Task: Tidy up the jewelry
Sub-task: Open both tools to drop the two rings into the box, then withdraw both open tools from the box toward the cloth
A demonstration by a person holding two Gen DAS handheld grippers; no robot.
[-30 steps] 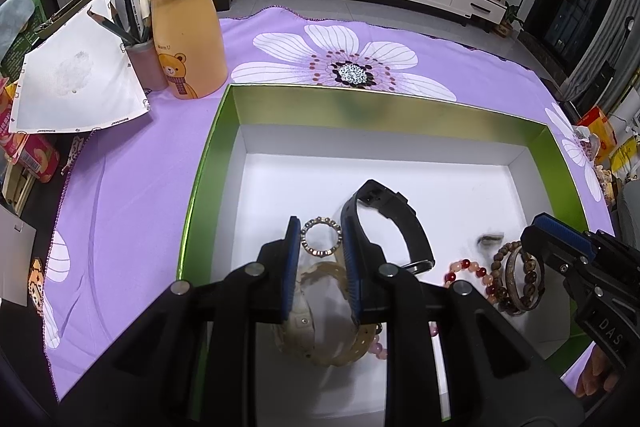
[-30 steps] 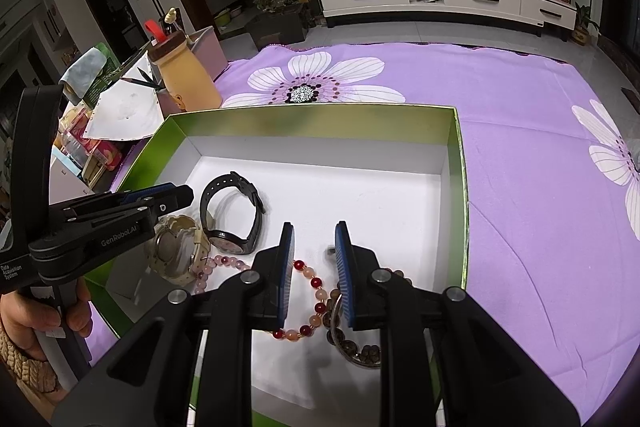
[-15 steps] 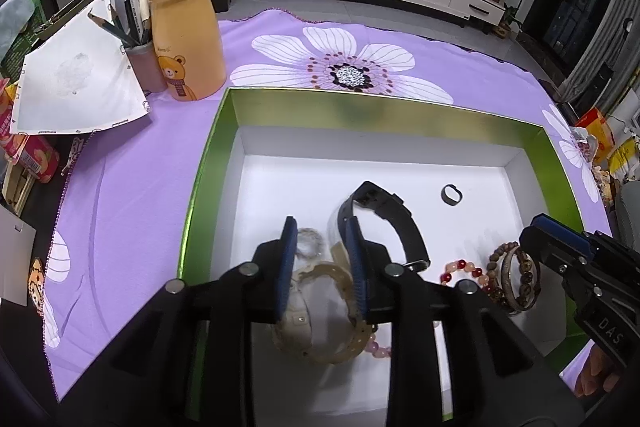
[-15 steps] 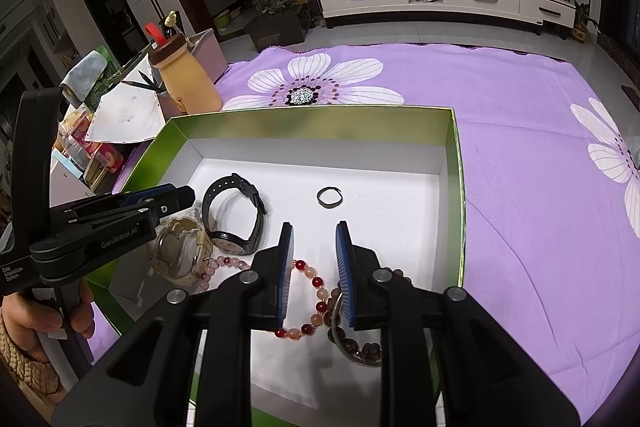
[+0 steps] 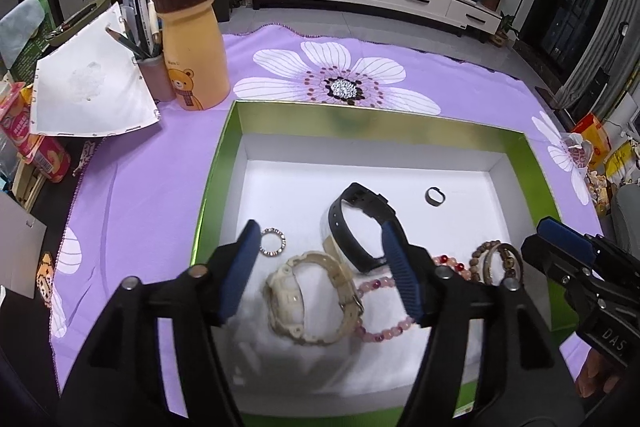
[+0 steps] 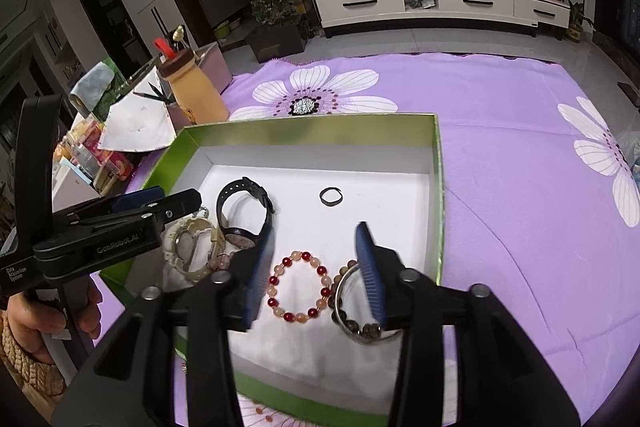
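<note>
Now that the small beaded ring [image 5: 273, 242] and dark ring [image 5: 435, 195] are lying released in the green-walled box [image 5: 224, 163], both the left gripper [image 5: 320, 269] and right gripper [image 6: 316, 267] are opening, holding nothing.

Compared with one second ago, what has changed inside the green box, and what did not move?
Both grippers let go: the left gripper fingers are opening, with the sparkly ring now lying free on the box floor. The right gripper fingers are opening too, and the dark ring now lies farther back. The watches, the bead bracelets and the green box stayed in place.
</note>
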